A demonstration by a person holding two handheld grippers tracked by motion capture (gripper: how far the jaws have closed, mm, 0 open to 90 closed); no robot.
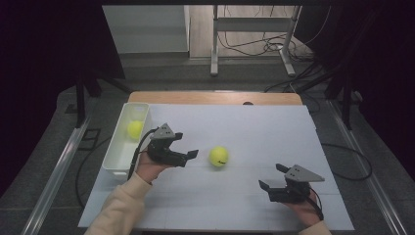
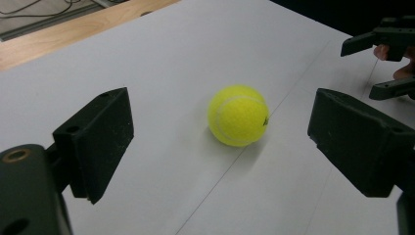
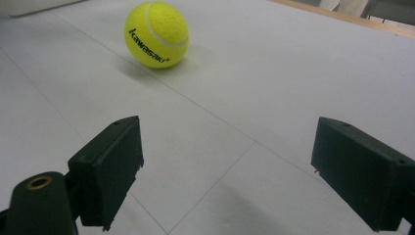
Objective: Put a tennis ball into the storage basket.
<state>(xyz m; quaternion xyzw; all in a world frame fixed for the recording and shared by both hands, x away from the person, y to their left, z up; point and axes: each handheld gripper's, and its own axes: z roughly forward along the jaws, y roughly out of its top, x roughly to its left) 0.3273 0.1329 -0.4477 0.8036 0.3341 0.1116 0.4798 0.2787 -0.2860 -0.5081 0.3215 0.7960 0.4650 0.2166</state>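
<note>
A yellow tennis ball lies on the white table sheet near the middle. My left gripper is open just left of it, jaws pointing right; in the left gripper view the ball sits a short way ahead between the spread jaws, untouched. My right gripper is open near the front right, empty, with the ball farther off at upper left in the right gripper view. A second yellow ball rests inside the white tray at the left edge.
The white sheet covers a wooden table whose bare edge shows at the back. Cables and a metal frame stand on the floor beyond. The other gripper appears far right in the left gripper view.
</note>
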